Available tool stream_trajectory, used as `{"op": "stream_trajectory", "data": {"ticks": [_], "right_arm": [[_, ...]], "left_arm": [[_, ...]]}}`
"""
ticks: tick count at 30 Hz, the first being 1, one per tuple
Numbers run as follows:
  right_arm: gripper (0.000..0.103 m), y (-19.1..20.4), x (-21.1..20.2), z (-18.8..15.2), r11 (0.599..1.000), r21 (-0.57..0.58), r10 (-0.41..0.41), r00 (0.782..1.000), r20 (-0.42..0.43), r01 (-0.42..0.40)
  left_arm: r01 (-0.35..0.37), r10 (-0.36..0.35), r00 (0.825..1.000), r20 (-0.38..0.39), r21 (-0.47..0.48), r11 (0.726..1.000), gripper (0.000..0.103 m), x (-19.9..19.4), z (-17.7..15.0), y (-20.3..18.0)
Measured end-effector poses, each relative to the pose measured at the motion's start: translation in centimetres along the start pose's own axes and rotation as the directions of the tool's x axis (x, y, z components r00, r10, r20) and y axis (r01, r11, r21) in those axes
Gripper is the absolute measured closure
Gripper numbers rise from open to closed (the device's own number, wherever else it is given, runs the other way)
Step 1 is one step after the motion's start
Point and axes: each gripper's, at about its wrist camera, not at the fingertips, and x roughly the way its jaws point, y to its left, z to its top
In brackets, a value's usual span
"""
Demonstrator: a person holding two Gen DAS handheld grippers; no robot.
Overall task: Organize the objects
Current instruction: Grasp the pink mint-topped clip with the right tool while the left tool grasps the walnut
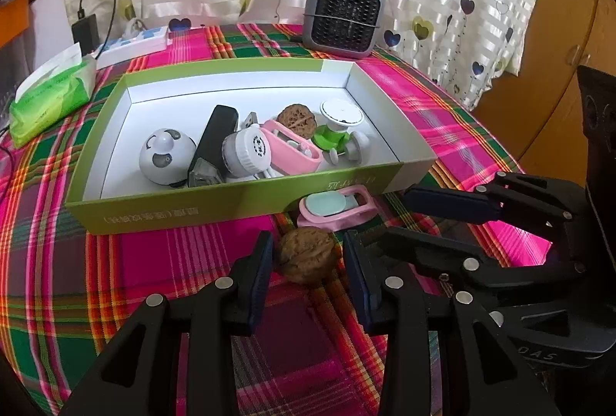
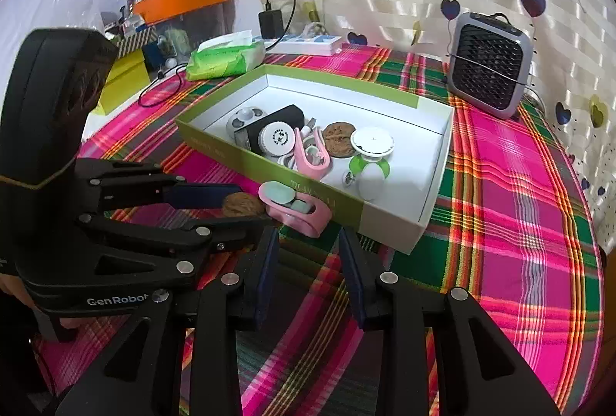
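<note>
A walnut (image 1: 307, 255) lies on the surface (image 1: 161, 262) between the left gripper's (image 1: 308, 271) fingers, a clip (image 1: 335, 208) just beyond it against the box (image 1: 238, 198), the right gripper (image 1: 450, 219) to its right.

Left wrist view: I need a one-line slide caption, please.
Open left gripper straddles a walnut on the plaid cloth, before the green box.
</note>
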Motion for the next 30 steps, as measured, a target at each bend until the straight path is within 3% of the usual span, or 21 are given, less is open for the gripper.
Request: {"op": "stream_trajectory", "data": {"ticks": [1,13,20,27,30], "right_arm": [[0.069,0.0,0.2,0.1,1.000,-0.006,0.002,1.000,-0.006,-0.003],[0.069,0.4,2.3,0.9,0.997,-0.065,0.033,0.997,-0.071,-0.037],[0.069,3.1,1.6,0.0,0.977,-0.153,0.136,0.987,-0.085,-0.147],[0.069,1.9,1.5,0.9,0.992,-0.113,0.050,0.998,-0.044,-0.054],[0.069,1.6,2.1,1.6,0.992,-0.118,0.047,0.998,-0.047,-0.052]], "left_arm": [[0.001,-0.001,1.000,0.003,-0.006,1.000,0.074,-0.1,-0.1,0.1],[-0.060,0.063,0.998,0.027,-0.086,0.994,0.074,-1.5,-0.4,2.4],[-0.073,0.080,0.995,0.058,-0.112,0.991,0.074,-3.0,-0.4,3.4],[-0.081,0.090,0.994,0.061,-0.134,0.988,0.074,-3.4,-0.5,4.2],[-0.079,0.087,0.994,0.059,-0.131,0.988,0.074,-3.3,-0.5,4.2]]}}
